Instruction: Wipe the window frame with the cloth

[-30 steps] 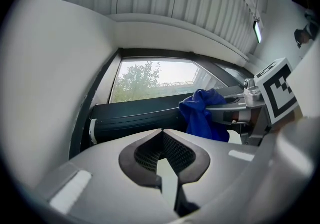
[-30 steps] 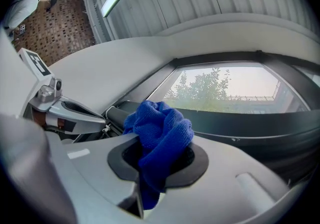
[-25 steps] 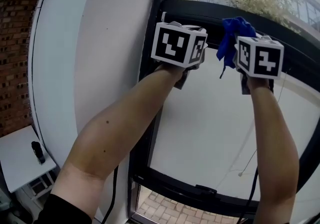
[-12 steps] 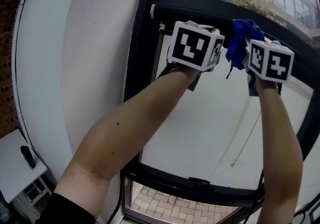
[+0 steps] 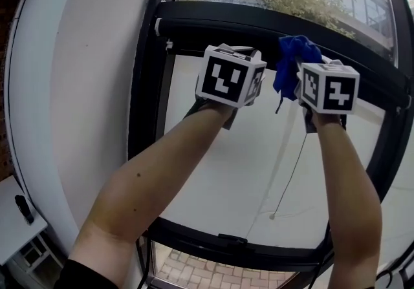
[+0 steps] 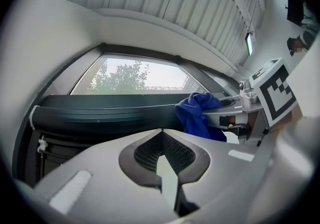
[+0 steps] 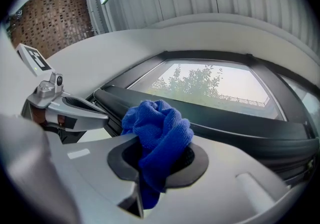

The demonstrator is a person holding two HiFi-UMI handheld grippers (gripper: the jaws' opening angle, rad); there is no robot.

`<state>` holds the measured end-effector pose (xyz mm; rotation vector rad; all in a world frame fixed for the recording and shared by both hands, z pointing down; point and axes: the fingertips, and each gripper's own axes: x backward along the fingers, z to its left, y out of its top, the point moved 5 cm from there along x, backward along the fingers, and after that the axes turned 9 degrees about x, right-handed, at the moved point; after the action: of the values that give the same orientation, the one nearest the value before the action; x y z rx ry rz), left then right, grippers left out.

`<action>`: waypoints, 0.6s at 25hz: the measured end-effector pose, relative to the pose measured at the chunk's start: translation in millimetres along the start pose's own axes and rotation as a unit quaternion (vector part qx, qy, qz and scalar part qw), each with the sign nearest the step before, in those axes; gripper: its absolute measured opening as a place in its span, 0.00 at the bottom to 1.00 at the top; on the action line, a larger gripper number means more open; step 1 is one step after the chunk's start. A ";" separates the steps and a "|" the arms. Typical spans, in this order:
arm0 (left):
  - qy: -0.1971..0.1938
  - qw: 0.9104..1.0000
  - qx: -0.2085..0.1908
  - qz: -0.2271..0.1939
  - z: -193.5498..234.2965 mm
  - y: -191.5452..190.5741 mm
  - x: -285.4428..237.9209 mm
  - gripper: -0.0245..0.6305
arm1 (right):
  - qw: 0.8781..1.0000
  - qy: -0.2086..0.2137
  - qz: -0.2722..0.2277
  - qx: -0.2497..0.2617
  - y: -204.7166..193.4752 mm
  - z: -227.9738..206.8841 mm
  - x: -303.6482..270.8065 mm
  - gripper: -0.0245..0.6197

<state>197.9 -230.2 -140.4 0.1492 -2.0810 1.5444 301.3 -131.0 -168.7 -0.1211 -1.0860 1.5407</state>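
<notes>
The black window frame's (image 5: 213, 22) top bar runs across the head view just above both grippers. A crumpled blue cloth (image 5: 291, 61) is held up against that bar with my right gripper (image 5: 318, 73) shut on it. In the right gripper view the cloth (image 7: 159, 130) bulges out of the jaws, right below the bar (image 7: 240, 128). My left gripper (image 5: 231, 64) is raised beside it, to the left, a little under the bar. Seen from the left gripper view, my left gripper (image 6: 161, 135) is shut with nothing in it, and the cloth (image 6: 196, 115) shows to its right.
A white wall (image 5: 84, 87) flanks the frame's left upright (image 5: 143, 119). A thin white blind cord (image 5: 283, 171) hangs over the pale pane. The frame's lower bar (image 5: 226, 242) has brick paving below it. A small white table (image 5: 16, 229) with a dark object sits at the bottom left.
Both grippers and the cloth have shifted to the right along the top bar, away from the frame's left corner. The head view has turned, so more of the frame shows.
</notes>
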 end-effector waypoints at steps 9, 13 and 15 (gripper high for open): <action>0.008 1.000 -0.011 -0.015 -55.4 14.0 -19.4 0.02 | 1.000 0.000 -0.022 -0.020 -13.0 -51.0 20.3 0.15; 0.011 1.000 -0.017 -0.014 -78.4 21.3 -23.9 0.02 | 0.999 -0.008 -0.021 -0.029 -19.6 -75.9 33.2 0.16; 0.006 1.000 -0.012 -0.018 -82.3 23.8 -24.5 0.03 | 0.999 -0.010 -0.018 -0.033 -22.4 -80.0 34.5 0.16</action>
<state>238.4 -152.4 -156.2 0.1682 -2.0751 1.4956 356.2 -61.0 -182.0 -0.1313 -1.1510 1.4776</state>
